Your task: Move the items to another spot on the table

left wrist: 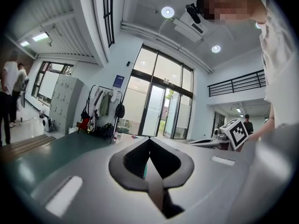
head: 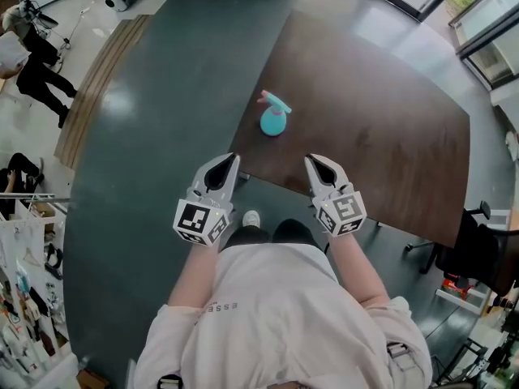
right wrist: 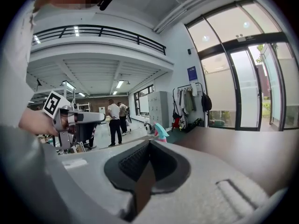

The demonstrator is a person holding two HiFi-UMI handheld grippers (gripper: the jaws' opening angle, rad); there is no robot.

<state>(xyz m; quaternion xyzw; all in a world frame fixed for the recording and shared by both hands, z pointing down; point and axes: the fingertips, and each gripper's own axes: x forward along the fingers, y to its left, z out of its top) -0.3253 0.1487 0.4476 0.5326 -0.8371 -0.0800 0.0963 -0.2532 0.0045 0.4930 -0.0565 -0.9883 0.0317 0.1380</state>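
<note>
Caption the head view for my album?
A person holds the left gripper and right gripper, both shut, at the edge of a dark table, short of a teal spray bottle.

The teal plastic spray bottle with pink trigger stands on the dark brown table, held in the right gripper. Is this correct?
Not held: the teal spray bottle stands on the table, ahead of the shut, empty right gripper. The head view shows it.

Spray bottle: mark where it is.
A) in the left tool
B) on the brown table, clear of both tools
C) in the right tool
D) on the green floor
B: the spray bottle sits on the brown table, ahead of the left tool and right tool, both shut on nothing.
</note>
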